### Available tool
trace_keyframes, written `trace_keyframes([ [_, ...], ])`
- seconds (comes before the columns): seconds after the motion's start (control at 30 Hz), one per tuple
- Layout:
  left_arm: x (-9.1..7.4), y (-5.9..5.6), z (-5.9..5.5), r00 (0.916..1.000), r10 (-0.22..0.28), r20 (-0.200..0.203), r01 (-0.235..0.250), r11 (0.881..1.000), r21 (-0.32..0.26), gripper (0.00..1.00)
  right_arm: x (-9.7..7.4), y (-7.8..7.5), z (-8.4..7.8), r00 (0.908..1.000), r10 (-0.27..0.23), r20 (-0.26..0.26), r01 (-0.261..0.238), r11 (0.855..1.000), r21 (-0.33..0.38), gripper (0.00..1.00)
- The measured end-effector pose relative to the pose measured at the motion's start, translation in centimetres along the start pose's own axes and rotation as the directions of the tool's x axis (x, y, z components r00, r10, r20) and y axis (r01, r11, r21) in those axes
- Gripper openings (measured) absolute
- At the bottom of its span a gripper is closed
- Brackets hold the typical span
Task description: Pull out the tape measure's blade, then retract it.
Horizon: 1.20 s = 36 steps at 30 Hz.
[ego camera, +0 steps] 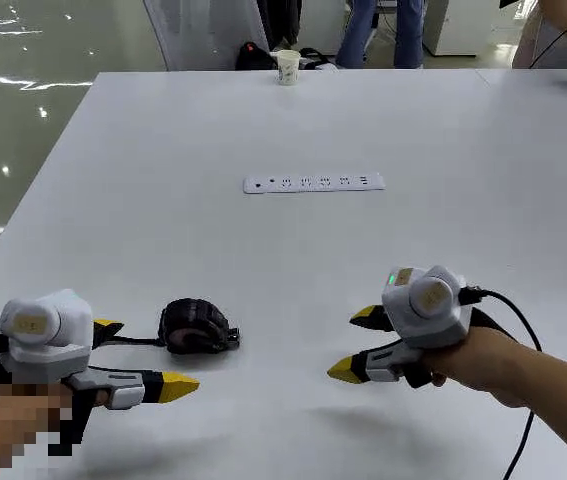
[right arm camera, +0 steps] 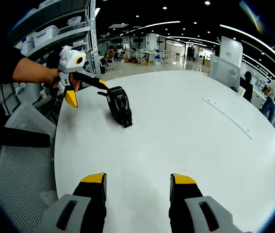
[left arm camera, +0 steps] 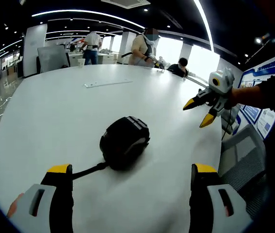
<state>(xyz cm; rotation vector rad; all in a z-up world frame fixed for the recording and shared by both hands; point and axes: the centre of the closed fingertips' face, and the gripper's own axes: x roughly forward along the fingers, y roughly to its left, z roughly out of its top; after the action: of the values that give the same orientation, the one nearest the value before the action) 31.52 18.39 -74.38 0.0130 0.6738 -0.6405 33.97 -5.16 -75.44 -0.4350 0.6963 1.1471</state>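
Note:
A black tape measure lies on the white table, its blade inside the case. A thin black strap runs from it towards my left gripper, which is open just left of it, with one yellow tip beside the strap. In the left gripper view the tape measure sits on the table just ahead of the wide-apart jaws of the left gripper. My right gripper is open to the right of the case, apart from it. From the right gripper, the tape measure lies farther off.
A white power strip lies mid-table and a paper cup stands at the far edge. People stand beyond the table. The table's left edge runs along a shiny floor. A mesh chair stands by the table's edge.

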Motion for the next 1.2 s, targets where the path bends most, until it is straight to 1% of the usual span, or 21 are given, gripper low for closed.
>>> trace_keyframes([
  [0.1,-0.3,0.2,-0.3,1.0,-0.003,-0.003,0.003,1.0,0.001,0.99,-0.6,-0.2,-0.5,0.9999,-0.01,0.007,0.01,1.0,0.011,0.53],
  [0.17,-0.5,0.3,-0.7,0.9998,0.003,-0.018,-0.002,1.0,0.026,0.99,-1.0,-0.3,-0.9,0.9998,-0.018,0.005,0.018,1.0,0.018,0.55],
  [0.27,-0.8,0.4,-1.2,0.9994,0.0,-0.035,0.001,0.999,0.041,0.99,-1.6,-0.4,-1.5,0.9997,-0.023,0.007,0.023,0.999,0.027,0.59],
  [0.33,-1.1,0.5,-1.5,0.9989,0.003,-0.047,-0.001,0.999,0.049,0.99,-2.0,-0.6,-2.1,0.9997,-0.02,0.011,0.019,0.999,0.051,0.61],
  [0.4,-1.4,0.5,-1.7,0.9988,-0.002,-0.048,0.004,0.999,0.044,0.99,-2.3,-0.7,-2.5,0.9997,-0.019,0.014,0.018,0.997,0.072,0.65],
  [0.5,-1.7,0.5,-2.1,0.9988,-0.011,-0.047,0.013,0.999,0.044,0.99,-2.9,-1.2,-3.8,0.9994,-0.034,0.0,0.034,0.995,0.095,0.69],
  [0.6,-2.0,0.6,-2.2,0.9994,-0.009,-0.034,0.01,0.999,0.035,0.99,-3.4,-1.5,-4.9,0.9984,-0.051,-0.024,0.052,0.996,0.069,0.69],
  [0.67,-2.2,0.7,-2.4,0.9994,-0.006,-0.034,0.006,1.0,0.027,0.99,-3.8,-1.9,-5.6,0.9974,-0.064,-0.034,0.066,0.996,0.065,0.7],
  [0.7,-2.3,0.8,-2.4,0.9996,0.001,-0.029,0.0,0.999,0.033,0.99,-4.0,-2.0,-5.8,0.9972,-0.067,-0.033,0.069,0.995,0.065,0.71],
  [0.73,-2.3,0.8,-2.4,0.9996,0.001,-0.028,0.0,0.999,0.036,0.99,-4.1,-2.1,-6.0,0.997,-0.07,-0.032,0.072,0.995,0.067,0.71],
  [0.8,-2.4,1.0,-2.6,0.9994,0.004,-0.034,-0.002,0.999,0.037,0.99,-4.6,-2.1,-6.1,0.9978,-0.065,-0.013,0.066,0.993,0.096,0.73],
  [0.87,-2.6,1.4,-2.7,0.9988,0.026,-0.041,-0.023,0.998,0.061,0.99,-5.1,-2.3,-6.5,0.9976,-0.068,-0.011,0.068,0.992,0.111,0.77],
  [0.93,-2.7,1.2,-2.5,0.9993,0.016,-0.035,-0.014,0.999,0.046,0.99,-5.7,-2.6,-6.9,0.997,-0.077,-0.005,0.077,0.989,0.126,0.78],
  [1.0,-2.8,1.2,-2.3,0.9991,0.021,-0.036,-0.019,0.998,0.055,0.99,-6.4,-3.1,-7.4,0.9956,-0.094,-0.008,0.094,0.987,0.13,0.8],
  [1.03,-2.9,1.1,-2.3,0.9994,0.014,-0.032,-0.012,0.998,0.055,0.99,-6.7,-3.2,-7.5,0.9951,-0.099,-0.009,0.099,0.986,0.131,0.81],
  [1.2,-3.0,1.1,-2.5,0.9993,0.005,-0.036,-0.004,0.999,0.05,0.99,-8.4,-3.8,-8.0,0.9919,-0.127,0.005,0.125,0.981,0.15,0.89],
])
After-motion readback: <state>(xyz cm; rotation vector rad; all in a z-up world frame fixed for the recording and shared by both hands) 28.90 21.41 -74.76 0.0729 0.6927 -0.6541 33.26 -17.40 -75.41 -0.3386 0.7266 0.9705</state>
